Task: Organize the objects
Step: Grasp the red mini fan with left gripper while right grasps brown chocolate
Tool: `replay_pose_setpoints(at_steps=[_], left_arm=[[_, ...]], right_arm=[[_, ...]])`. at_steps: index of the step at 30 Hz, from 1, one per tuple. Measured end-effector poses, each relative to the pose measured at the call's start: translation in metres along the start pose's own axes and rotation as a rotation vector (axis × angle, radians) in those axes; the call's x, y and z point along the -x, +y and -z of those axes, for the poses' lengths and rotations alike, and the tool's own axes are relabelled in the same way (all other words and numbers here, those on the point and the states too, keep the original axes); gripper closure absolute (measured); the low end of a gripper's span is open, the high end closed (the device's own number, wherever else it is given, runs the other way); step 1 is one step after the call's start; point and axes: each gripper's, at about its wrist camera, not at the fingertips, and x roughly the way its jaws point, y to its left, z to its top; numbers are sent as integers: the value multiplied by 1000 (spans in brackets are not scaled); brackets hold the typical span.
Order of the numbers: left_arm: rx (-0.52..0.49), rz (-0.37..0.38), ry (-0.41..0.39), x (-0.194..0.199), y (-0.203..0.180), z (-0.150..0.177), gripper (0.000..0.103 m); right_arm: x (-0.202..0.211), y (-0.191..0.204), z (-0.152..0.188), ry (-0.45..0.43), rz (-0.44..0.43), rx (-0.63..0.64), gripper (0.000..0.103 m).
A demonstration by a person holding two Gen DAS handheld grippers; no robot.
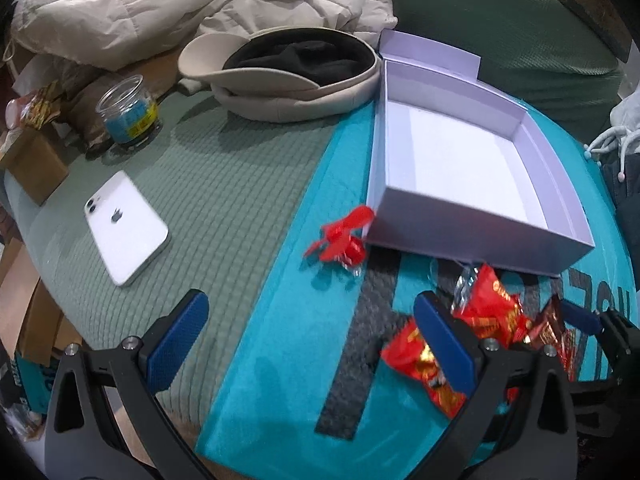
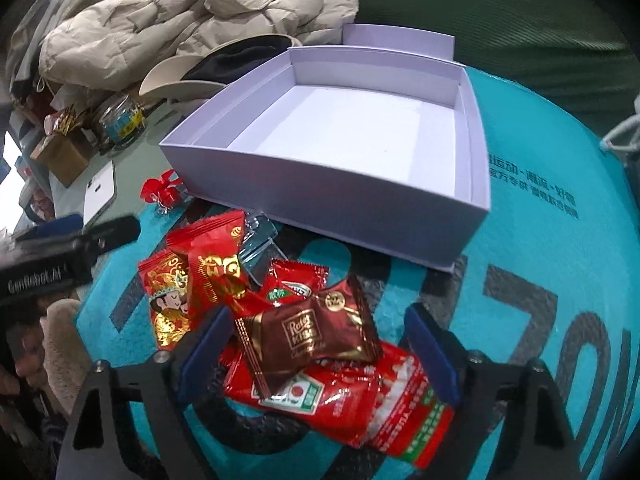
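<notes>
A heap of snack packets lies on the teal mat in front of an empty white box (image 2: 320, 184). My right gripper (image 2: 316, 354) is open and straddles a brown chocolate packet (image 2: 312, 330) that rests on red packets (image 2: 352, 404); its right pad stands clear of the wrapper. More red packets (image 2: 200, 272) lie to the left. My left gripper (image 1: 310, 332) is open over bare mat, its right finger beside a red packet (image 1: 416, 364). A small red wrapper (image 1: 344, 236) lies at the box's (image 1: 460, 232) near corner.
A white phone (image 1: 124, 228) lies face down on the green quilt. Behind it stand a glass jar (image 1: 128, 114), a beige cap (image 1: 288, 80) and a pale puffer jacket (image 1: 180, 4). Cardboard boxes (image 1: 32, 164) crowd the left edge.
</notes>
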Motion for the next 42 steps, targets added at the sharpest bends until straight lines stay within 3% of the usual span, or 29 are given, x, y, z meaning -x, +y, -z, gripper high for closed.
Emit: replay_pose_setpoints(at_steps=[2,5,8,12,15,18,19,20,22,25,30,42], left_arm=[[-15,5,-2,-6,-1,-6,0],[-61,15,-6,-16,-6,-13,1],[-125,6,-6,-28,-12,-18,9],[-189,21,-17,-34,-21,-22,15],[-252,10,-39,-36,-28,-22,25],[-289,20,-36,-40,-32,-21,45],[-288,40,-23,-42,-32,-21,64],[-287,56,-9,-44,-32,-20,71],[-298,58,-12,-42,-33,-16,72],[-282,82,-11,-38,-30,-12,73],[-141,198,10,-25,-15,-11,73],[-131,185,-21,10,-13,8,73]], right_arm=[[-5,1,0,20,-4,5,27],[-7,3,-1,23,5,19,29],[-8,5,-2,25,-6,29,35],[-10,6,-2,29,2,38,35],[-11,6,-2,30,11,42,35],[-10,7,-1,29,13,40,35],[-10,6,-2,30,13,38,35],[-10,6,-2,32,13,35,35],[-9,7,-2,35,18,33,36],[-7,6,-1,32,24,25,45],[1,4,1,15,17,13,47],[22,7,12,-20,4,11,47]])
